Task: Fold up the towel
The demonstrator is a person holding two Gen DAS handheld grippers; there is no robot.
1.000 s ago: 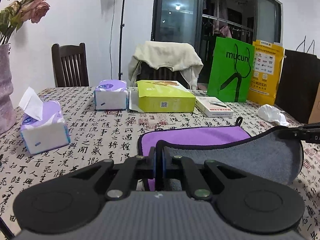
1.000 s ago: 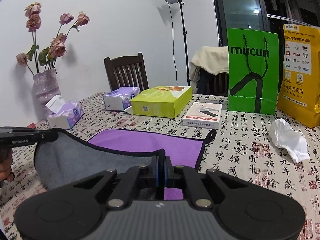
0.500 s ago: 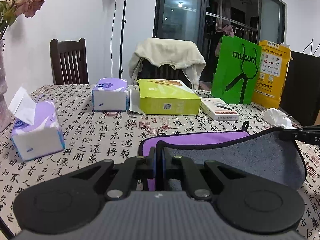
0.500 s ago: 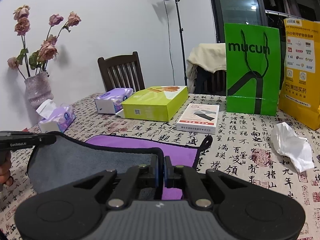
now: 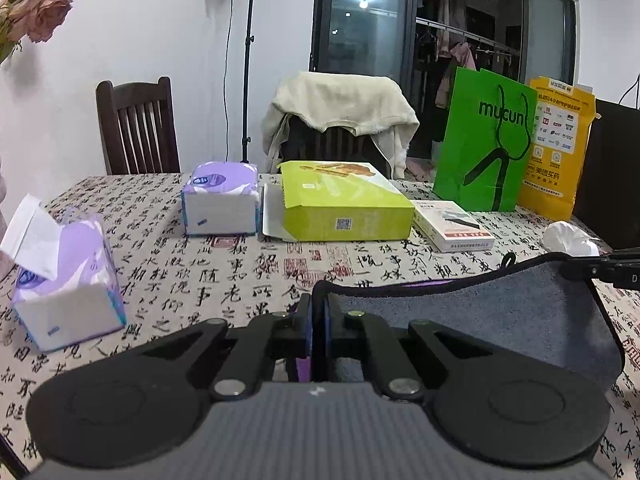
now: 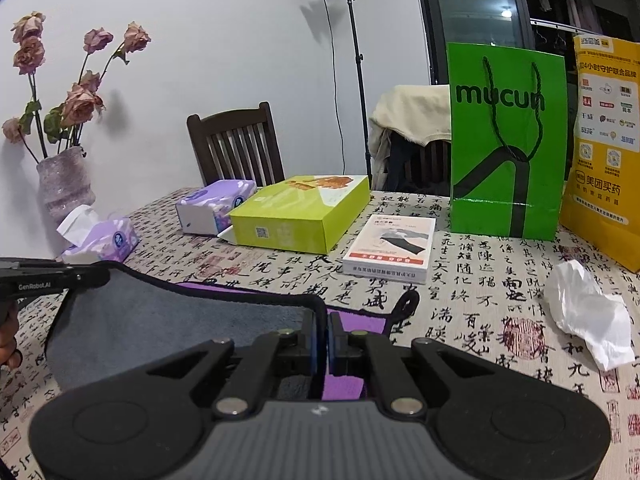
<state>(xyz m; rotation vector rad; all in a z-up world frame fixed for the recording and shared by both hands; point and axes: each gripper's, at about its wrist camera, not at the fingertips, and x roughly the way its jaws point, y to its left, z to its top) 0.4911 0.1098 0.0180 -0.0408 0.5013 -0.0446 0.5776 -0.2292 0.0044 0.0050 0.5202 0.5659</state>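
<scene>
The towel (image 5: 480, 320) is purple on one face and grey on the other, with a black hem. Its near edge is lifted and carried over the flat purple part. My left gripper (image 5: 318, 312) is shut on the towel's near left corner. My right gripper (image 6: 322, 326) is shut on the near right corner, and its tip shows at the right edge of the left wrist view (image 5: 600, 270). In the right wrist view the towel (image 6: 180, 324) hangs grey side toward me, with the purple face (image 6: 352, 316) and a hanging loop (image 6: 406, 304) beyond.
On the patterned tablecloth (image 5: 224, 284) stand two tissue packs (image 5: 64, 280) (image 5: 220, 200), a lime box (image 5: 340, 204), a white box (image 5: 452, 226), a crumpled tissue (image 6: 588, 312), green (image 6: 504, 140) and yellow bags (image 6: 608, 140), and a vase (image 6: 64, 184).
Both grippers have carried the lifted near edge forward, away from me. The grey side now covers nearly all of the purple face. Both stay shut on the corners.
</scene>
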